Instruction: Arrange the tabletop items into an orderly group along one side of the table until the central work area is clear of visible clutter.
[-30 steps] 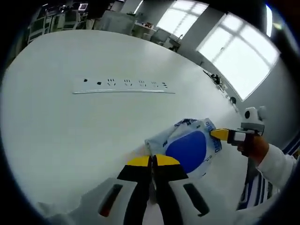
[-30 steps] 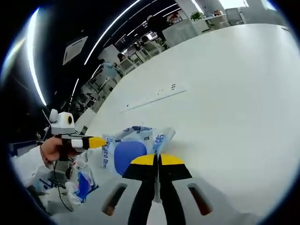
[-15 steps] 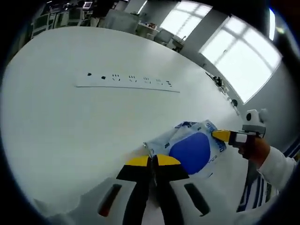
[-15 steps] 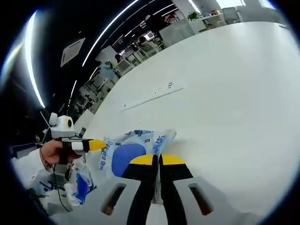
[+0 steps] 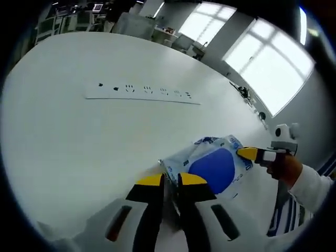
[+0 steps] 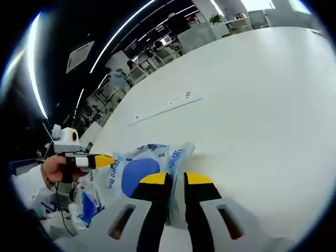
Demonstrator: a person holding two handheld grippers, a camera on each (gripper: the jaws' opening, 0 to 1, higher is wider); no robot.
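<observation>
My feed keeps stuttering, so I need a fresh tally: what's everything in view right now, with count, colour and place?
Pack: one, white and blue plastic, flat on the table between both hand-held grippers.
Power strip: one, white, long, on the table beyond the pack.
Second pack: one, blue and white, below the table edge near the person's hand.
Table: one, white.
Left hand-held gripper: yellow tips slightly parted at the pack's edge.
Right hand-held gripper: yellow tips slightly parted at the opposite edge.
</observation>
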